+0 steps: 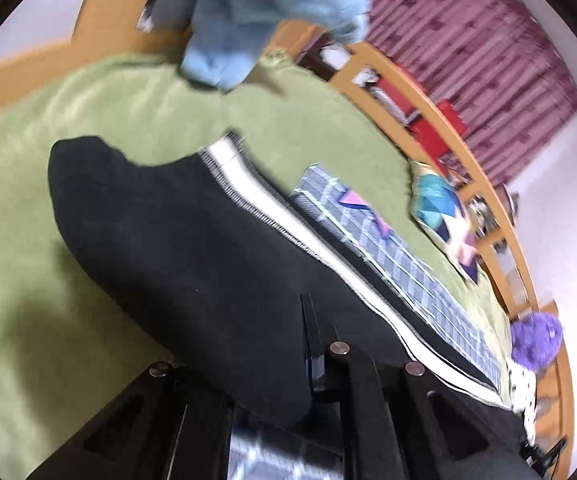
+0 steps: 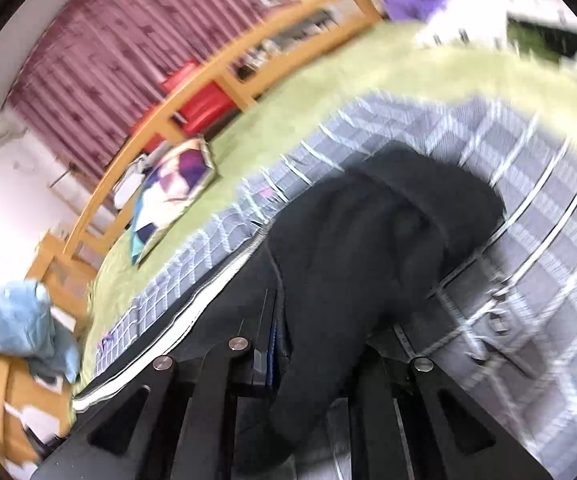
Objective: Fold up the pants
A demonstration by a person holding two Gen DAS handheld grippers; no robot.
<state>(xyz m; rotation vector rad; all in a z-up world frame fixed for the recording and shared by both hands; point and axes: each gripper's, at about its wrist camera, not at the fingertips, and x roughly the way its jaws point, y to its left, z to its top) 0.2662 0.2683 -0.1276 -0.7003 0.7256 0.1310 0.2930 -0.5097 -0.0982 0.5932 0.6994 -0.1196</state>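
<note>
On green blanket (image 1: pixel 88 120), black pants (image 1: pixel 188 240) (no readable labels).

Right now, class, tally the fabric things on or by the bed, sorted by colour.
Black pants: 1
Grey checked cloth: 1
Green bed cover: 1
Light blue garment: 1
Multicoloured cushion: 1
Purple fluffy thing: 1
Total: 6

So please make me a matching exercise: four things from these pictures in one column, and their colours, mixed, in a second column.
Things:
1. pants
2. bed cover
3. curtain
4. fluffy toy

Colours:
a. purple
b. black
c. dark red
d. green

Pairs: 1-b, 2-d, 3-c, 4-a
</note>
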